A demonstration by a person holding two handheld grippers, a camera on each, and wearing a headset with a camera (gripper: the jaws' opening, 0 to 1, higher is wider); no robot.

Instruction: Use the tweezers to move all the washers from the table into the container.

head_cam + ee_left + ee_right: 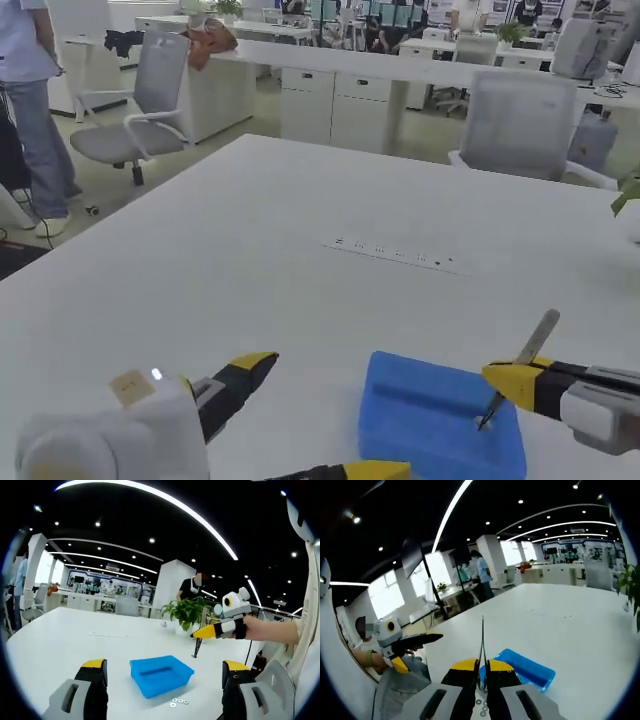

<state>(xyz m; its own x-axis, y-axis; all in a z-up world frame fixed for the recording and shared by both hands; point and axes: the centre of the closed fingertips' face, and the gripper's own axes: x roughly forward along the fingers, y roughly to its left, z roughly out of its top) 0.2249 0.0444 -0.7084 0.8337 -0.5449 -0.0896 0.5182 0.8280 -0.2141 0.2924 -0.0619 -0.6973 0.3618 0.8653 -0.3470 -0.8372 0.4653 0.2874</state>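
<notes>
Head view: right gripper clamped on slim metal tweezers, tips over shallow blue plastic container on white table; left gripper jaws apart, empty

Left gripper view: small flat metal washers on table just beside container

Right gripper view: washers below tweezers; likely light, stiff, slippery, so nip one rim edge through the hole

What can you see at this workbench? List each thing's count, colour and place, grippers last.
table: one, white, under everything
container: one, blue, on the table between the grippers
washers: about four, silver, on the table beside the container
tweezers: one pair, metal, in the right gripper
chairs: two, grey, beyond the table
plant: one, green, by the table's edge
left gripper: one, black and yellow, open, left of the container
right gripper: one, black and yellow, shut on the tweezers
</notes>
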